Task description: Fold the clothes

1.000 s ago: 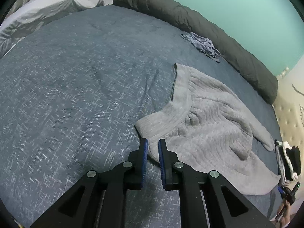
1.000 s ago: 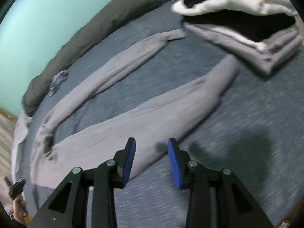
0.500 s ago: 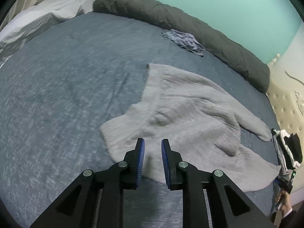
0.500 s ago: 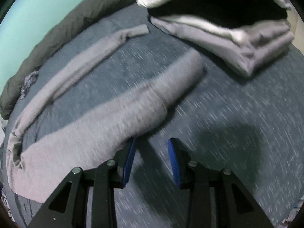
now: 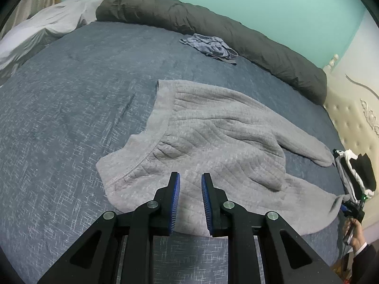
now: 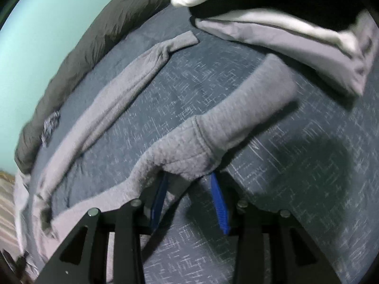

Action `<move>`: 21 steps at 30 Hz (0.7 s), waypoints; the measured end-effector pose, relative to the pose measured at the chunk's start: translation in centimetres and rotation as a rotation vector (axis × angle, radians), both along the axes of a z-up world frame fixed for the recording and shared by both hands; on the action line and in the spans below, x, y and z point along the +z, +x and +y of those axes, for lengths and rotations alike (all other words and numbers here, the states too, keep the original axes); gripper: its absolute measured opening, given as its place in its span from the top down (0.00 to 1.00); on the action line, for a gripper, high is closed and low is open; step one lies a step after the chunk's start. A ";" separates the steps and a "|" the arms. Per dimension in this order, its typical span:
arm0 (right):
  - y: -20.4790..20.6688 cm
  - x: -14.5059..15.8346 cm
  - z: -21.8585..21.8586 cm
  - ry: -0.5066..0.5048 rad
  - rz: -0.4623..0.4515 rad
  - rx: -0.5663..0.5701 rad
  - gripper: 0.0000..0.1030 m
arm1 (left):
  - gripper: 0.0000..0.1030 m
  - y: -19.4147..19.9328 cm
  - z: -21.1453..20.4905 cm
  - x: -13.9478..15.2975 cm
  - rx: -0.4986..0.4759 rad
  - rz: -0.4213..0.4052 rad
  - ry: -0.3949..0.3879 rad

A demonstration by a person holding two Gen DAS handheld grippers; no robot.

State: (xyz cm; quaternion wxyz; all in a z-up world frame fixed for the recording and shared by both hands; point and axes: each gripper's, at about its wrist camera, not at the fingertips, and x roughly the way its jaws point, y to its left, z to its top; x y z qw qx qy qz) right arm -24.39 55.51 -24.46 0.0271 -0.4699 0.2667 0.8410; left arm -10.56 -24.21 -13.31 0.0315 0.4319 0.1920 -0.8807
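A grey quilted pair of sweatpants point(image 5: 213, 142) lies spread on the blue bed cover point(image 5: 71, 94). My left gripper point(image 5: 190, 177) is open, its jaws over the pants near the waistband, with nothing between the pads. In the right wrist view the same pants point(image 6: 180, 151) show both legs stretched out. My right gripper point(image 6: 189, 177) is open with its jaws on either side of the near leg just above the ribbed cuff point(image 6: 255, 99); the cloth drapes over the fingertips and hides them.
A stack of folded clothes point(image 6: 284, 28) lies just beyond the cuff, also at the right edge of the left wrist view point(image 5: 355, 177). A dark rolled duvet point(image 5: 213, 30) runs along the far side. A small blue garment point(image 5: 210, 47) lies near it. White bedding point(image 5: 42, 35) sits far left.
My left gripper has moved over the waistband end of the pants and opened a little wider. My right gripper has moved forward onto the near leg, and the cloth now lies between its jaws.
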 end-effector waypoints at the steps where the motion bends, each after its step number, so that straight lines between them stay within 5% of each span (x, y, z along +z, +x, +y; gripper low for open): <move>1: 0.1 0.1 0.1 -0.014 0.011 -0.010 0.63 | 0.80 0.0 0.0 0.0 -0.001 0.000 -0.001; 14: -0.6 0.9 -0.6 -0.190 0.113 -0.010 0.63 | 0.80 -0.4 0.7 -0.3 -0.014 -0.005 0.006; 21: -0.8 0.7 -0.8 -0.149 0.074 -0.031 0.62 | 0.79 -0.4 0.7 0.1 -0.020 0.001 -0.003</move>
